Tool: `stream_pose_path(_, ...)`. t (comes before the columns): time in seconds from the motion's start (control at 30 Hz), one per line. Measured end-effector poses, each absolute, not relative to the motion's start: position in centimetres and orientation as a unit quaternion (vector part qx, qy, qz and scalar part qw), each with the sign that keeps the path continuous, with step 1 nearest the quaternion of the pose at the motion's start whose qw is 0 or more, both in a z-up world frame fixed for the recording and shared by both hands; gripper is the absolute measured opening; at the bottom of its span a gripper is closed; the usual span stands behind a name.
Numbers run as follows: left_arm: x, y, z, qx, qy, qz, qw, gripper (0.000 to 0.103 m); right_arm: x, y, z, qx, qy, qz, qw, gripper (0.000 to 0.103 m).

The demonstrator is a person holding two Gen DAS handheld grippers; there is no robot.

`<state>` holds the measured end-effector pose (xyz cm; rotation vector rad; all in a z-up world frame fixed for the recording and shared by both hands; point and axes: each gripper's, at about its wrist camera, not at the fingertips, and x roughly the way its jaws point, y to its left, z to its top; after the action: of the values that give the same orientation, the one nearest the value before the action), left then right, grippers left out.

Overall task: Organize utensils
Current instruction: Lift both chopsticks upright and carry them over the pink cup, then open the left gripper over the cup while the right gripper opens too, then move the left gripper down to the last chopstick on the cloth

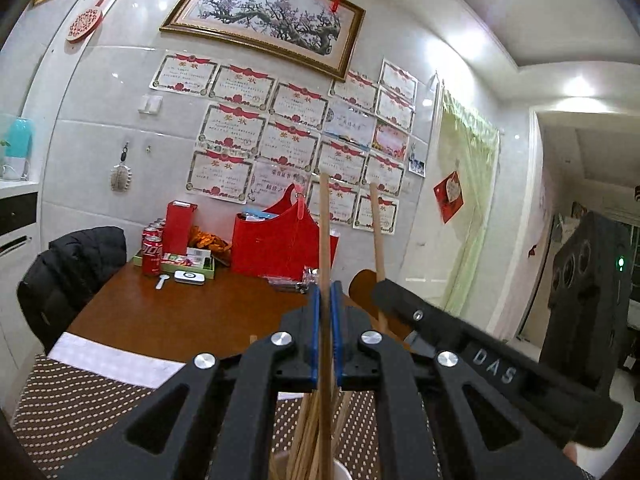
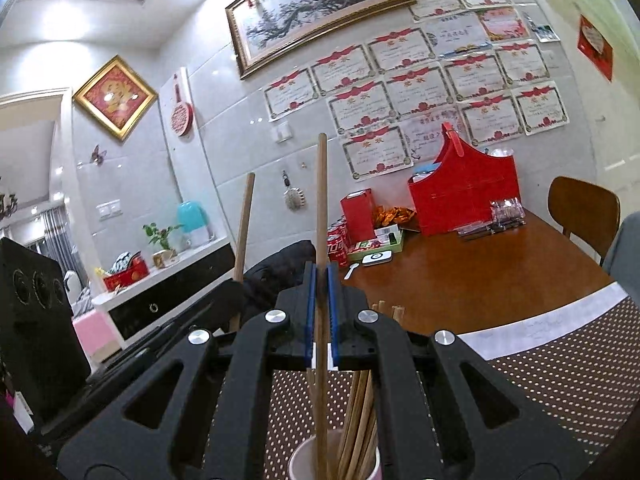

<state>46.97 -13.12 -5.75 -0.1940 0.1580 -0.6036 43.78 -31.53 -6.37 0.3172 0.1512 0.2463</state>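
The table (image 1: 180,316) I work over is broad, glossy brown wood, and a dark woven mat (image 2: 560,380) with pale dots and a white border covers its near end. At 12 o'clock on the far edge stands a red, peaked gift bag (image 1: 276,248), smooth and boxy, with red cola cans (image 1: 152,256) at about 10 o'clock in the left wrist view.

My left gripper (image 1: 325,312) has its blue-padded jaws drawn nearly together on a single chopstick (image 1: 325,240), a slim, pale wooden stick standing upright and running up toward 12 o'clock past the fingertips. My right gripper (image 2: 321,292) is likewise pinched almost shut on its own chopstick (image 2: 321,200), equally straight, matte and tan, rising to 12 o'clock. Each view also shows the other gripper's stick: at 1 o'clock in the left wrist view, at 11 o'clock in the right.

Below the right gripper, at 6 o'clock, sits a round white cup (image 2: 334,460) on the mat, holding a loose bundle of chopsticks (image 2: 358,420) that lean toward its right side. The lower end of my right-hand stick reaches down into the cup.
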Motion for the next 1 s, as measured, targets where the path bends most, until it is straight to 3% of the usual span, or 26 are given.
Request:
stream_pose_path(0.6, 49.4, -13.7, -11.2, -0.092, 0.054, -0.276, 0.955, 0.006, 44.3, -29.7, -10.7, 0.128, 0.083, 0.103, 0.983, 0.007)
stream_pose_path(0.63, 49.2, -13.7, -11.4, -0.090, 0.053, -0.274, 0.956, 0.009, 44.3, -29.7, -10.9, 0.126, 0.088, 0.101, 0.983, 0.008)
stream_pose_path(0.67, 48.9, -13.6, -11.6, -0.090, 0.053, -0.268, 0.958, 0.021, 44.2, -29.6, -10.9, 0.124, 0.091, 0.098, 0.983, 0.010)
stream_pose_path(0.7, 48.8, -13.3, -11.7, -0.093, 0.054, -0.251, 0.962, 0.029, 44.0, -29.7, -11.0, 0.122, 0.094, 0.089, 0.984, 0.017)
stream_pose_path(0.73, 48.6, -12.6, -11.9, -0.105, 0.056, -0.228, 0.966, 0.047, 43.9, -29.9, -11.0, 0.124, 0.095, 0.085, 0.984, 0.024)
stream_pose_path(0.77, 48.4, -11.7, -11.9, -0.124, 0.051, -0.216, 0.967, 0.061, 43.6, -30.3, -11.0, 0.129, 0.097, 0.077, 0.984, 0.050)
stream_pose_path(0.8, 48.3, -10.9, -11.9, -0.139, 0.048, -0.210, 0.967, 0.067, 43.3, -30.8, -11.0, 0.138, 0.098, 0.067, 0.983, 0.087)
stream_pose_path(0.83, 48.0, -10.0, -11.8, -0.148, 0.047, -0.202, 0.967, 0.078, 43.1, -31.3, -11.0, 0.146, 0.096, 0.064, 0.983, 0.096)
stream_pose_path(1.0, 45.5, -8.6, -10.6, -0.120, 0.040, -0.186, 0.974, 0.082, 40.6, -32.9, -9.6, 0.154, 0.084, 0.067, 0.982, 0.097)
